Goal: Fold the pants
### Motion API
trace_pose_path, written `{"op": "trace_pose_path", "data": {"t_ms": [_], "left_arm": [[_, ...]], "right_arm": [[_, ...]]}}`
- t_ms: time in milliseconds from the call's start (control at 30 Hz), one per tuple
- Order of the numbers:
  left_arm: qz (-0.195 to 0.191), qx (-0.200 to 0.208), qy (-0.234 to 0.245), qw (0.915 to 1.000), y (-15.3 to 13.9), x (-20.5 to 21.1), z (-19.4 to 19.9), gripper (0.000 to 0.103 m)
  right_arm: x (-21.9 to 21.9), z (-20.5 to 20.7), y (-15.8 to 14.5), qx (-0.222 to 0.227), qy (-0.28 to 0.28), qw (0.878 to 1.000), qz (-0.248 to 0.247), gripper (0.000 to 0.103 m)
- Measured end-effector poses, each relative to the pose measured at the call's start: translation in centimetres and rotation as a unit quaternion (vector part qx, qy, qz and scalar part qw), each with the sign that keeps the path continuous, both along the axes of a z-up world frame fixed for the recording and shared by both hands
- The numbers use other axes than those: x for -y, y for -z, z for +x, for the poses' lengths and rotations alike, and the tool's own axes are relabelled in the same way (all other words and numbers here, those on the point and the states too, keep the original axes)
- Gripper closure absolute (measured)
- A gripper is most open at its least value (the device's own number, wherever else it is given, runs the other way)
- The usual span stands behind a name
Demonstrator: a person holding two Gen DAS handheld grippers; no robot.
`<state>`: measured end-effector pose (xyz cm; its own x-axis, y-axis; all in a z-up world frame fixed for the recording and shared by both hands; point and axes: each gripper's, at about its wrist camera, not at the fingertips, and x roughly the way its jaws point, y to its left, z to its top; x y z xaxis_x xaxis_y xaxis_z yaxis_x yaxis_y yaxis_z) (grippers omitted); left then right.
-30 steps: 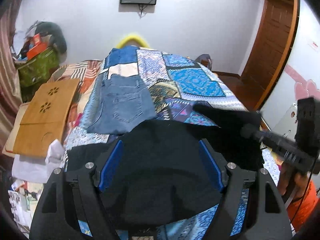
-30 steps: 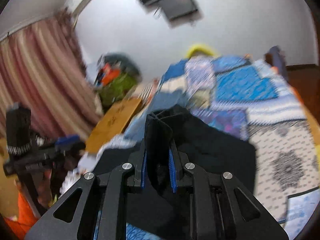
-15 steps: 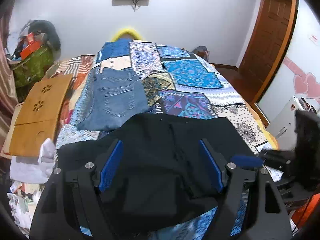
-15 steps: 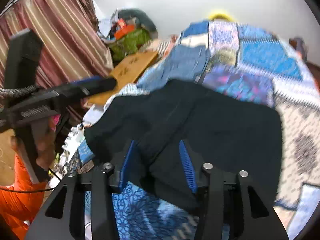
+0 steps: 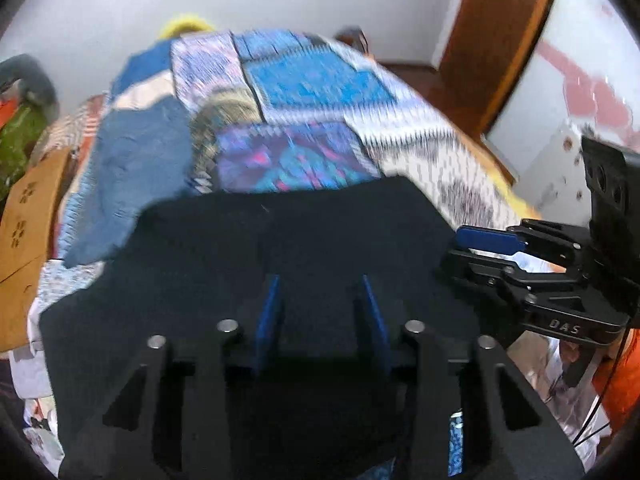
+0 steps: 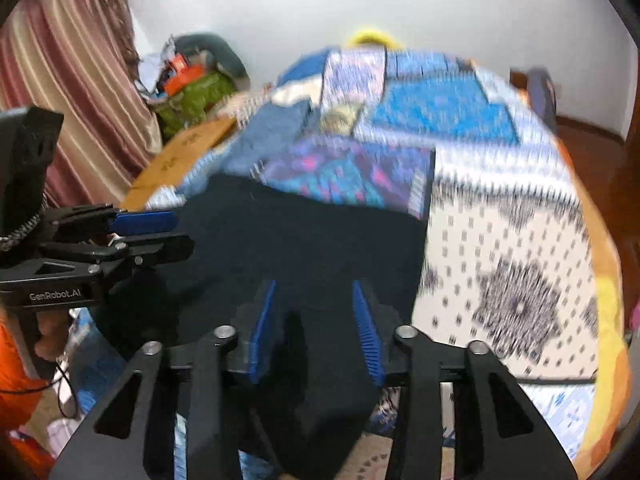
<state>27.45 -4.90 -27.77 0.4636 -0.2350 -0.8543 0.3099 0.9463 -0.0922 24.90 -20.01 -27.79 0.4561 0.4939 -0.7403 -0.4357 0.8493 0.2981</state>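
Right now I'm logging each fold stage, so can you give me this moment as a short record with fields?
garment: black pants spread on the patchwork quilt
left gripper: open, fingers over the near edge of the pants
right gripper: open, black cloth between its fingers
other clothing: blue jeans lying beyond the pants
beside bed: wooden board
image: motion-blurred

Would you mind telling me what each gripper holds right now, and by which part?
Nothing is clearly held: the left gripper and right gripper are open over the black fabric pants.
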Motion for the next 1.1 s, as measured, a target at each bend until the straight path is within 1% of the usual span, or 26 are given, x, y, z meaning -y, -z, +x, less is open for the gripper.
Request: {"op": "trace_pose_path", "data": {"t_ms": [67,100,167,233,333,433,533,600,667,733,833,867,900,967,1000,1100], "left_arm": [[0.017,-0.016,0.006,0.9997,1.6,0.7,0.1,0.062],[0.026,-0.016,0.008,0.9995,2.2,0.9,-0.1,0.062],[0.031,0.001,0.011,0.9994,2.2,1.0,-0.7,0.062],[0.036,0.003,0.012,0.9993,2.2,1.0,-1.0,0.062],[0.030,0.004,0.006,0.9995,2.3,0.8,-1.0,0.062],[0.040,0.013,0.009,0.9991,2.1,0.7,-1.7,0.062],[0.067,0.033,0.012,0.9972,1.9,0.9,-2.8,0.060],[0.080,0.039,0.012,0.9960,1.7,0.8,-3.6,0.059],[0.084,0.039,0.005,0.9957,1.2,0.5,-4.2,0.058],[0.079,0.041,-0.004,0.9960,0.5,-0.2,-4.6,0.057],[0.072,0.052,-0.029,0.9956,-0.9,-1.8,-5.5,0.054],[0.070,0.057,-0.037,0.9952,-1.3,-2.4,-5.8,0.048],[0.069,0.066,-0.051,0.9941,-2.0,-3.2,-6.2,0.036],[0.063,0.087,-0.076,0.9913,-3.1,-5.0,-6.9,0.024],[0.057,0.099,-0.097,0.9887,-4.0,-6.4,-7.4,0.021],[0.037,0.110,-0.141,0.9831,-5.6,-9.8,-8.2,0.018]], "right_arm": [[0.1,0.0,1.3,-0.020,-0.006,1.000,-0.007,0.075],[0.3,-0.4,1.9,-0.021,-0.008,1.000,-0.007,0.075],[0.9,-1.2,2.0,-0.015,-0.006,1.000,-0.005,0.075],[1.2,-1.7,2.0,-0.017,-0.004,1.000,-0.008,0.075],[1.7,-2.4,2.1,-0.016,0.006,1.000,-0.012,0.075],[2.1,-3.5,2.0,-0.012,0.012,1.000,-0.023,0.075],[2.3,-4.2,1.9,-0.011,0.017,0.999,-0.031,0.075],[2.5,-4.5,1.7,-0.012,0.019,0.999,-0.035,0.075],[2.6,-4.8,1.4,-0.013,0.022,0.999,-0.037,0.075],[2.8,-5.0,0.7,-0.010,0.027,0.999,-0.037,0.075],[2.7,-5.3,-0.9,0.010,0.029,0.999,-0.034,0.075],[2.5,-5.4,-1.5,0.018,0.029,0.999,-0.032,0.075],[2.2,-5.5,-2.2,0.026,0.028,0.999,-0.029,0.073],[1.6,-5.6,-3.5,0.046,0.024,0.998,-0.023,0.069],[1.2,-5.7,-4.1,0.057,0.021,0.998,-0.020,0.068],[-0.4,-5.8,-5.7,0.080,0.007,0.997,-0.010,0.068]]}}
